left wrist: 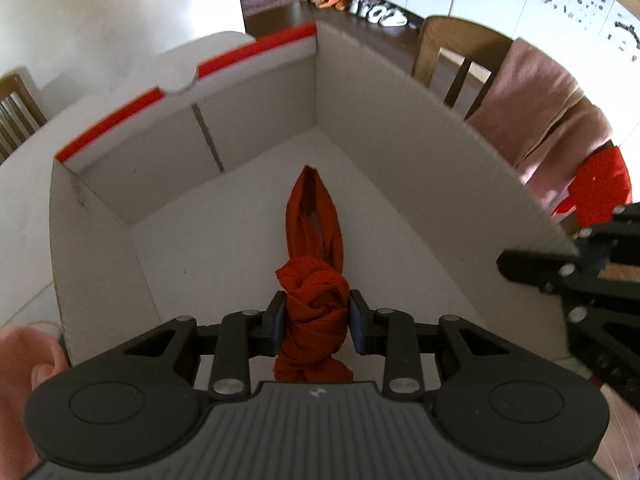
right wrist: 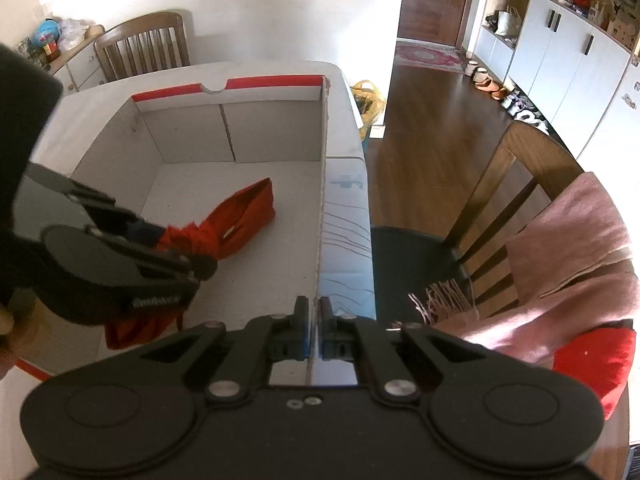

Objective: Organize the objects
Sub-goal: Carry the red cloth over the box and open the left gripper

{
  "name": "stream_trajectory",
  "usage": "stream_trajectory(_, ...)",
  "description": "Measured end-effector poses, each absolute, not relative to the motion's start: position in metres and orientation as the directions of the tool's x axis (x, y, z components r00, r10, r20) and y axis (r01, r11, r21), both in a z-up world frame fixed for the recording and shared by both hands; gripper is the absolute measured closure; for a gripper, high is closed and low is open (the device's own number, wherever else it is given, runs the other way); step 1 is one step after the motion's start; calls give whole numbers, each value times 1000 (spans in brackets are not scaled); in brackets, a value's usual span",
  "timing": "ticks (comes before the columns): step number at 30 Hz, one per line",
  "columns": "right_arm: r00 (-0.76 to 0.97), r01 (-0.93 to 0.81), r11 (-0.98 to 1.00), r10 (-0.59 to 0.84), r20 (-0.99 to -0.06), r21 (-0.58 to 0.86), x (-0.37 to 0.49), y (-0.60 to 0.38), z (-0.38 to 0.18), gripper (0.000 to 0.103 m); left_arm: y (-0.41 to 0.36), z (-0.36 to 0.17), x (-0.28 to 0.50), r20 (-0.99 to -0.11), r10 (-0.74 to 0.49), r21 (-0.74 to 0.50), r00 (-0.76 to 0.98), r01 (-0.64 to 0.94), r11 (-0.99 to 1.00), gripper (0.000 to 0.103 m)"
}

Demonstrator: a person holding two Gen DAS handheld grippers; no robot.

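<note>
Left gripper [left wrist: 317,322] clamped on the knotted red cloth [left wrist: 314,272] inside the white cardboard box [left wrist: 384,128], right gripper [right wrist: 314,326] pinching the box wall: lower the cloth to the floor before releasing

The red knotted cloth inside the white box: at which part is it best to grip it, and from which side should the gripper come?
Grip the red knotted cloth at its knot, the thickest and firmest part, where the left gripper already clamps it. Come from above through the open top of the white box, since walls close every side. The flat looped end would probably slip or sag.
</note>
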State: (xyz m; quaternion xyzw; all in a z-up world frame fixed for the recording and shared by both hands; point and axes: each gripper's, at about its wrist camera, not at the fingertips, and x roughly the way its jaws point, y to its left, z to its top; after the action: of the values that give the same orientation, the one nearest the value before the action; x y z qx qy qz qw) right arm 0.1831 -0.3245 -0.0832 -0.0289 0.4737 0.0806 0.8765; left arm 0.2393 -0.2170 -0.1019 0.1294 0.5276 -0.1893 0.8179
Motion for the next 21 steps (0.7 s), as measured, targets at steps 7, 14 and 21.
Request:
stream_trajectory(7, 536, -170, 985, 116, -836, 27, 184, -325, -83, 100, -209, -109, 241, -927, -177, -21, 331, 424, 906, 63)
stream_trajectory(14, 541, -164, 986, 111, -834, 25, 184, -325, -82, 101, -207, -89, 232, -896, -199, -14, 398, 422, 906, 35)
stream_trajectory(21, 539, -162, 986, 112, -835, 28, 184, -325, -80, 101, -197, -63, 216, -863, -237, -36, 446, 413, 910, 35)
